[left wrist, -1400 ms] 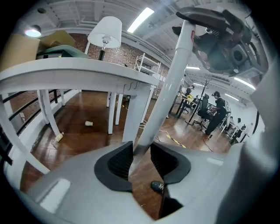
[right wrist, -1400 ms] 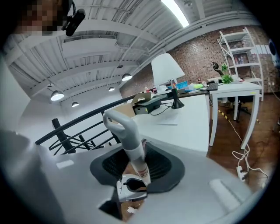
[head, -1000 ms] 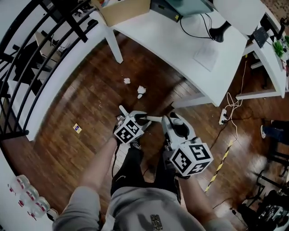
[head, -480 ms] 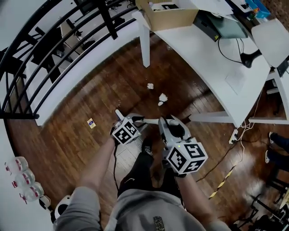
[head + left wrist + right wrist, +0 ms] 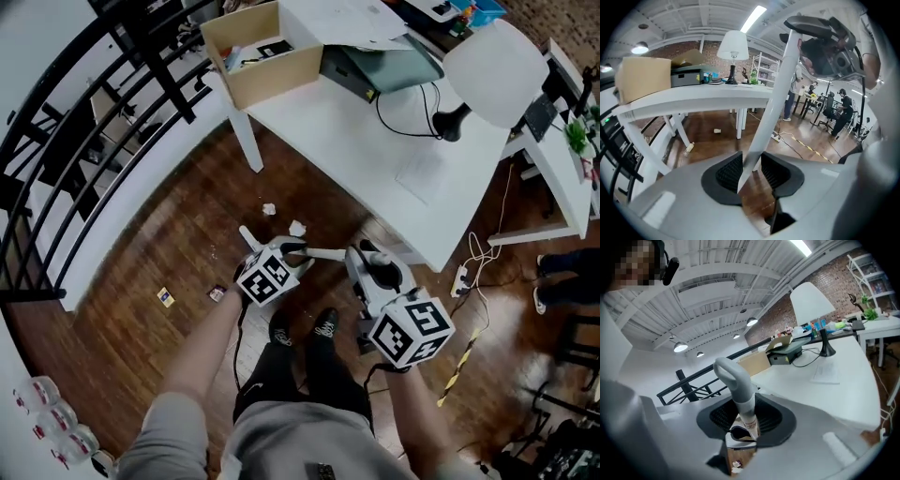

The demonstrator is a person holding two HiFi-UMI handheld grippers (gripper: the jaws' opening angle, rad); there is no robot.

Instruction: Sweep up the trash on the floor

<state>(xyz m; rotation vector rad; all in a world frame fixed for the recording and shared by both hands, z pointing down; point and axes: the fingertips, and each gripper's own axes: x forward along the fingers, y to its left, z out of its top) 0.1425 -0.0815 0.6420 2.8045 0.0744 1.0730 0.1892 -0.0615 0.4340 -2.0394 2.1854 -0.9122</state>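
Two crumpled white paper scraps point(image 5: 269, 209) point(image 5: 297, 228) lie on the dark wood floor near the table leg, just beyond my left gripper point(image 5: 284, 249). A yellow wrapper point(image 5: 166, 297) and a small bit point(image 5: 217, 293) lie further left. My left gripper point(image 5: 751, 171) is shut on a slanting white pole point(image 5: 776, 93), which runs across to the right gripper point(image 5: 367, 257) in the head view. My right gripper point(image 5: 745, 416) is shut on a grey handle with a loop at its top point(image 5: 736, 380). What hangs at the lower ends of both handles is mostly hidden.
A white table point(image 5: 375, 122) carries a cardboard box point(image 5: 262, 52) and a lamp point(image 5: 492, 61); its leg point(image 5: 246, 141) stands by the scraps. A black railing point(image 5: 56, 141) lines the left. A power strip with cable point(image 5: 462, 281) lies at the right. Bottles point(image 5: 47, 412) stand bottom left.
Both grippers have travelled with the person toward the table, and the paper scraps now lie much closer to the left gripper. Both keep their hold on the handles.
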